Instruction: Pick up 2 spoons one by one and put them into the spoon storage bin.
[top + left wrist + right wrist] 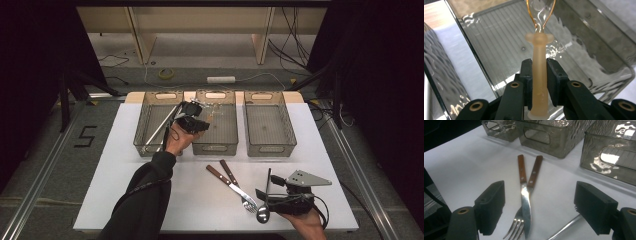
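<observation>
Gripping a translucent, peach-tinted plastic utensil (539,75) by its straight handle, the left claw (196,116) hovers over the middle one of three smoked, clear plastic bins (218,145) at the far side of the white surface (115,175); seen in the left gripper view, its two black jaws press on both sides of the handle, and the utensil's clear, amber-rimmed head points out over the ribbed floor of that bin; whether the head is a spoon's bowl cannot be told, as it runs off the top edge of the frame; the left-hand bin (142,135) holds a long metal utensil (159,129) lying slantwise, while the right-hand bin (290,135) stands just beside the middle one; nearer the person, a wooden-handled steel knife (524,202) lies crossed over a wooden-handled steel fork (532,178) on the surface, their handles pointing toward the bins; the right claw (265,197) rests at the near right, jaws spread wide and holding nothing, knife and fork in line between them and beyond; a metal spoon (264,212) lies just beside that claw, its bowl at the near edge and its shaft passing by the right-hand jaw in the right gripper view.
</observation>
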